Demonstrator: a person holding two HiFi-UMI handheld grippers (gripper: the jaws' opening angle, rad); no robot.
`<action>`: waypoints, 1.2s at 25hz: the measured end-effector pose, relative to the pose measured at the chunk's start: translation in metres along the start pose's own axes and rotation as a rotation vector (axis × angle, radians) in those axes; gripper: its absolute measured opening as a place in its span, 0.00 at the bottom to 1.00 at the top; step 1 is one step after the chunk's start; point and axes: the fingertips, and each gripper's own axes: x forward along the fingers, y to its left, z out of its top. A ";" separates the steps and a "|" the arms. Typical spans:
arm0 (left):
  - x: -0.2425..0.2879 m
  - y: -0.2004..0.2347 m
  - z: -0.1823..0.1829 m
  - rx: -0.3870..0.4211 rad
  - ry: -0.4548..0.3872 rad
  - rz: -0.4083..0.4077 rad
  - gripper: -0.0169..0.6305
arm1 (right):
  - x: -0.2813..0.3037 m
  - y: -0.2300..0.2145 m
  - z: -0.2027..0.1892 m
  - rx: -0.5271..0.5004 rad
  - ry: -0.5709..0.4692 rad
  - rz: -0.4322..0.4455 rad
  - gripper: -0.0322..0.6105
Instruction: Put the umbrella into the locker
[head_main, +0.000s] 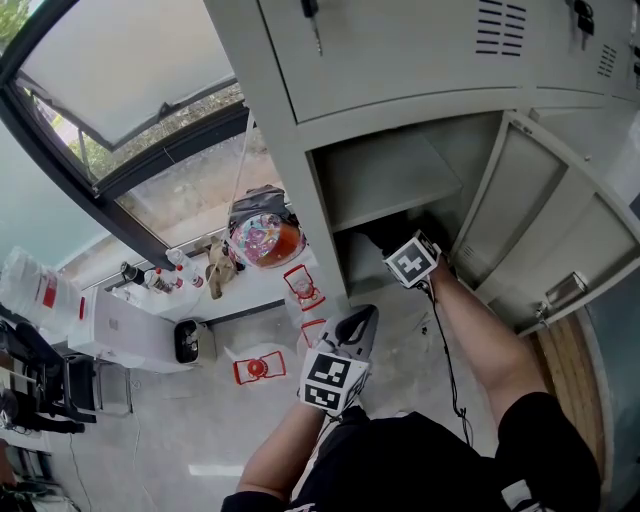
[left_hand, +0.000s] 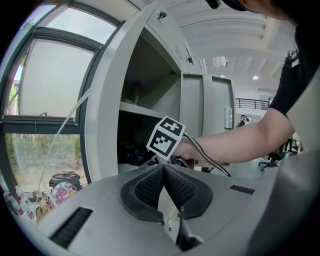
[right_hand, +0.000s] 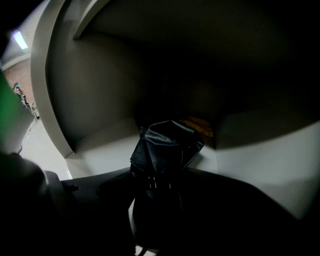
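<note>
Two tools: left tool (left_hand: 163, 166) closed and empty, right tool (right_hand: 160, 183) open around umbrella (right_hand: 167, 145) in locker (head_main: 285, 150).

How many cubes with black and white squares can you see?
2. One cube is low in the middle of the head view, outside the locker. The other cube is higher, at the mouth of the locker's open lower compartment. I see no others.

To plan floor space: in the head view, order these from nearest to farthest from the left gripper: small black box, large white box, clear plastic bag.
1. Small black box, left of the left gripper.
2. Large white box, further left.
3. Clear plastic bag, far left.
</note>
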 end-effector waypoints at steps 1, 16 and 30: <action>0.000 -0.001 0.000 0.000 -0.001 0.001 0.05 | -0.001 0.000 0.001 -0.003 -0.009 -0.004 0.50; -0.006 -0.021 0.005 0.010 -0.020 0.011 0.05 | -0.033 0.011 0.006 -0.031 -0.085 0.000 0.53; -0.009 -0.063 0.005 0.027 -0.035 0.010 0.05 | -0.087 0.025 0.003 -0.044 -0.231 0.005 0.38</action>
